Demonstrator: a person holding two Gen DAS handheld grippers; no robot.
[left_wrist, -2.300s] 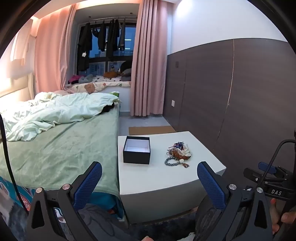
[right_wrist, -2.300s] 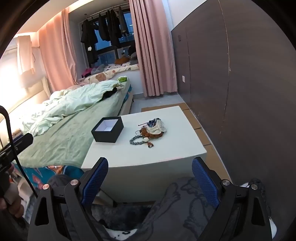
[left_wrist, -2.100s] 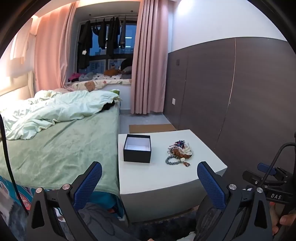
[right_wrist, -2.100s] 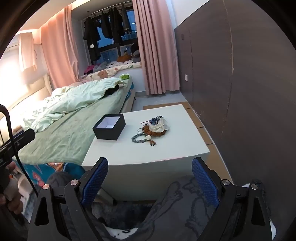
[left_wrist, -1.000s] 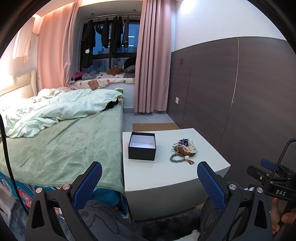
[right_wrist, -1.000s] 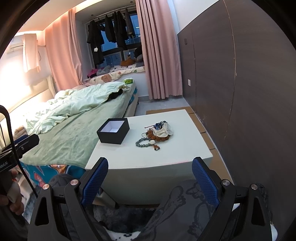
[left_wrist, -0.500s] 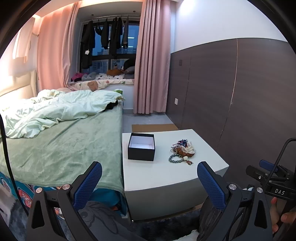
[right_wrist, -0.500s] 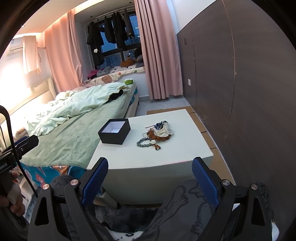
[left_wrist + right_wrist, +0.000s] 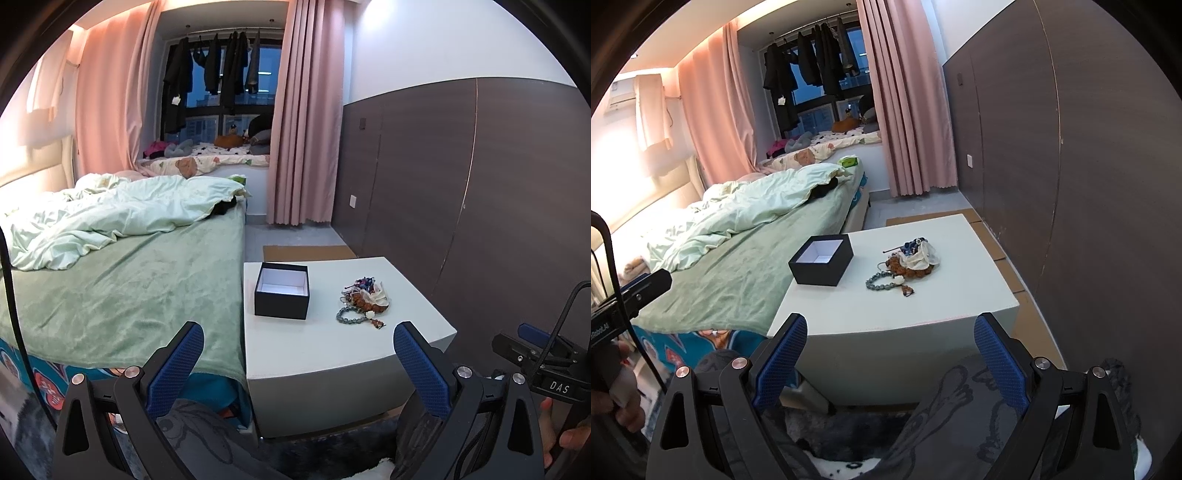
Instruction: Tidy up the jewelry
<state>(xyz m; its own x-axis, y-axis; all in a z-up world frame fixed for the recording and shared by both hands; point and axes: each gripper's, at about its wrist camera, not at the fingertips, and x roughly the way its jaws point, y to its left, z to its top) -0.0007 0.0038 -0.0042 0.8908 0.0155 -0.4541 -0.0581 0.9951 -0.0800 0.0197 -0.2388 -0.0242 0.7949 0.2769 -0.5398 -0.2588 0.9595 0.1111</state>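
Note:
A pile of jewelry (image 9: pixel 364 299) (image 9: pixel 908 264), with bead bracelets and a pale shell-like piece, lies on a low white table (image 9: pixel 332 343) (image 9: pixel 923 302). To its left stands an open black box (image 9: pixel 282 290) (image 9: pixel 822 260) with a white inside and nothing in it. My left gripper (image 9: pixel 297 360) hangs open before the table's near edge, well short of both. My right gripper (image 9: pixel 890 352) is open too, below the table's front edge, with nothing between its fingers. Each gripper shows at the edge of the other's view.
A bed (image 9: pixel 122 280) with a green blanket and a rumpled duvet runs along the table's left side. A dark panelled wall (image 9: pixel 480 206) stands close on the right. Pink curtains (image 9: pixel 306 140) and a window seat are at the back. A dark patterned rug (image 9: pixel 857 439) covers the floor below.
Both views have drifted slightly over the last two seconds, so the table sits a little differently in frame. Over the last half second nothing moves. Both grippers stay open.

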